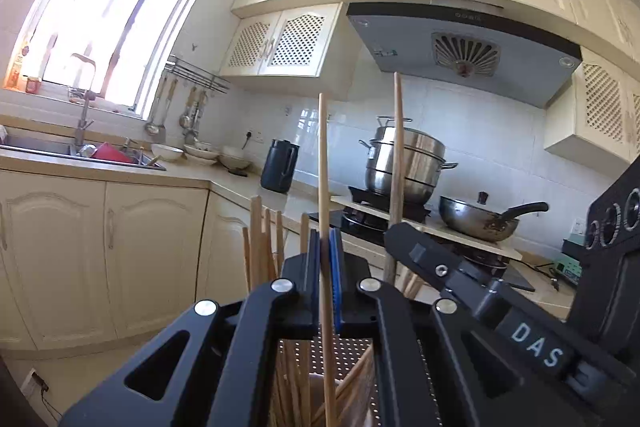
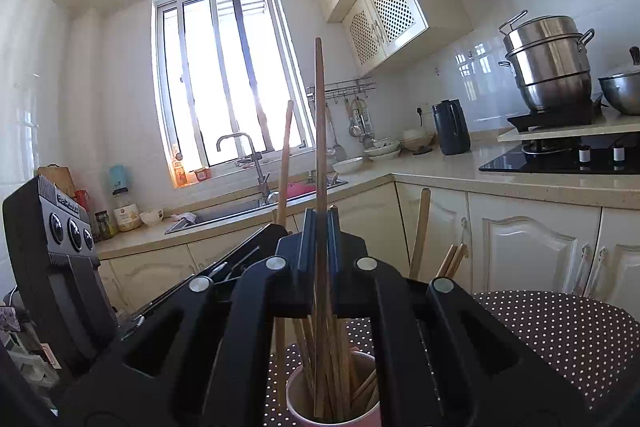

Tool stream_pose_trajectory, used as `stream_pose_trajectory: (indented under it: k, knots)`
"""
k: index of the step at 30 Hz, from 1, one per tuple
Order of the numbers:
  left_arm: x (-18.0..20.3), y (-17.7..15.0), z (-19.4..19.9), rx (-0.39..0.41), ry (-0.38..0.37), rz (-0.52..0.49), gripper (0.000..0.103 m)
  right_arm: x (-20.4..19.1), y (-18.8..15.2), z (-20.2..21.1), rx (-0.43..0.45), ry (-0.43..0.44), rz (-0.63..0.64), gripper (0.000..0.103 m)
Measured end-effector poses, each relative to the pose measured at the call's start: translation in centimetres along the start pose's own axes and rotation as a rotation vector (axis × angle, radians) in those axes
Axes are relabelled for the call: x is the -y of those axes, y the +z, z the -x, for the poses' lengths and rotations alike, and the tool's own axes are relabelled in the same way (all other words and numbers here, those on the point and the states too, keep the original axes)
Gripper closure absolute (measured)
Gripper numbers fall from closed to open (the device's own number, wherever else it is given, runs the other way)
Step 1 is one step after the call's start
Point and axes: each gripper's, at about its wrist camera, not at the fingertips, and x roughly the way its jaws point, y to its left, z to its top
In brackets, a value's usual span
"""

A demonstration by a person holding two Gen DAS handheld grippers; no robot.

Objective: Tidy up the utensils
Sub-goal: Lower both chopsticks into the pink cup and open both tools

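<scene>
In the left wrist view my left gripper (image 1: pixel 325 243) is shut on a single upright wooden chopstick (image 1: pixel 323 155). Its lower end reaches down among several chopsticks (image 1: pixel 262 239) standing beneath it. To the right, my right gripper (image 1: pixel 394 233) is shut on a second upright chopstick (image 1: pixel 397 131). In the right wrist view the right gripper (image 2: pixel 320 223) pinches its chopstick (image 2: pixel 319 115) directly above a pink cup (image 2: pixel 296 391) full of chopsticks. The left gripper (image 2: pixel 276 229) stands just left of it with its own chopstick (image 2: pixel 285 155). Both held sticks stay partly inside the cup.
The cup stands on a dark polka-dot tablecloth (image 2: pixel 560 327). Beyond it runs an L-shaped counter (image 2: pixel 440 175) with a sink (image 2: pixel 240 207), a dark kettle (image 2: pixel 450 127), bowls and a hob (image 2: pixel 568 155). The hob carries a steel steamer pot (image 1: pixel 404 163) and a wok (image 1: pixel 480 219).
</scene>
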Motion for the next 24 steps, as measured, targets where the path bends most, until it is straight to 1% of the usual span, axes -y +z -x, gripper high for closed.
stream_pose_trajectory:
  k: [3,6,10,17,24]
  knots:
    - [-0.4,-0.8,-1.0,-0.005,0.015,0.006,0.098,0.7,-0.6,-0.5,-0.001,0.000,-0.003,0.097]
    - [-0.5,-1.6,-1.3,-0.015,0.032,-0.013,0.098,1.1,-1.4,-0.7,-0.010,0.003,0.000,0.097]
    - [-0.6,-2.8,-0.8,-0.026,0.046,-0.035,0.098,1.2,-2.3,-0.5,-0.016,0.016,0.003,0.097]
    - [-1.4,-3.9,-0.3,-0.059,0.061,-0.029,0.098,0.9,-3.8,0.0,-0.047,0.030,0.018,0.097]
    - [-1.2,-4.4,0.8,-0.079,0.067,-0.044,0.098,0.5,-5.0,0.6,-0.077,0.012,0.050,0.097]
